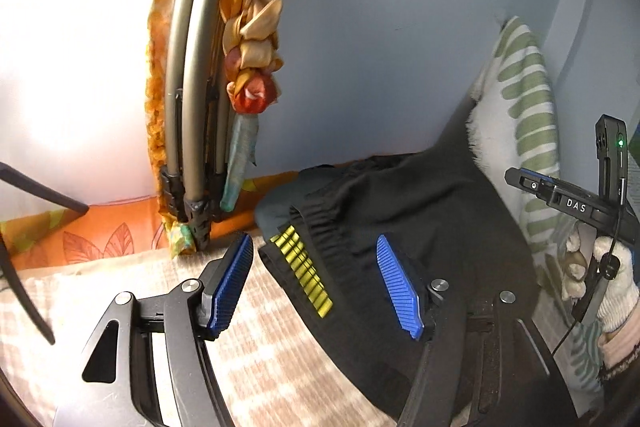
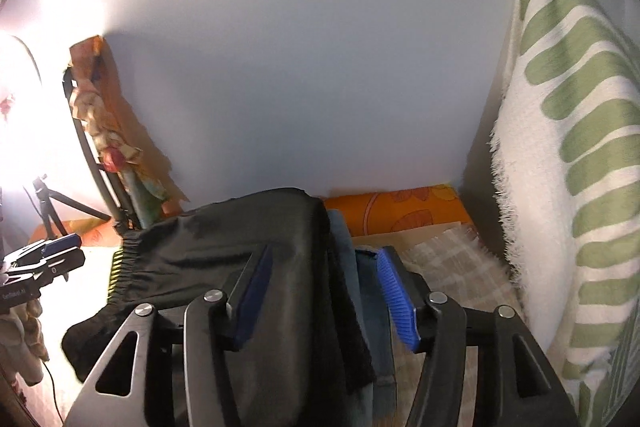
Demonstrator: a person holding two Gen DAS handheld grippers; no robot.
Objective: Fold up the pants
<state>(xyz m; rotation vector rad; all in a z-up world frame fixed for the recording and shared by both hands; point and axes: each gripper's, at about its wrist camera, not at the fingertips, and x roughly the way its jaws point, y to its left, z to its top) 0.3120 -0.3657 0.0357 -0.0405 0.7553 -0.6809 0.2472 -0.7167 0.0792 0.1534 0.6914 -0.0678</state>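
We see the black pants (image 1: 420,211) lying folded on a beige checked cloth (image 1: 272,339) spread over the bed, close to the pale blue wall (image 1: 380,27). Their gathered elastic waistband (image 1: 324,239) faces the left side, and a strip of yellow bars (image 1: 304,263) runs along the edge beside it. In the right wrist view the pants (image 2: 224,247) rest partly on top of a blue-grey garment (image 2: 372,307) that shows along their right edge.

The left tool (image 1: 324,283) hangs over the waistband end with its blue pads spread wide; the yellow strip sits between them, but neither pad presses on the fabric, so it is released. The right tool (image 2: 328,295) is likewise spread, its pads standing apart over the right edge of the pants and the blue-grey garment, gripping nothing. A white-gloved hand (image 1: 612,279) holds the right tool at the far right of the left wrist view.

Further out, an orange leaf-print sheet (image 2: 404,207) lies along the wall. A green-and-white striped pillow (image 2: 568,147) leans upright at the right. At the left, a folded metal frame (image 1: 192,67) stands against the wall with orange and yellow cloth (image 1: 252,27) knotted around it, and a small tripod (image 2: 52,203) stands in bright light.
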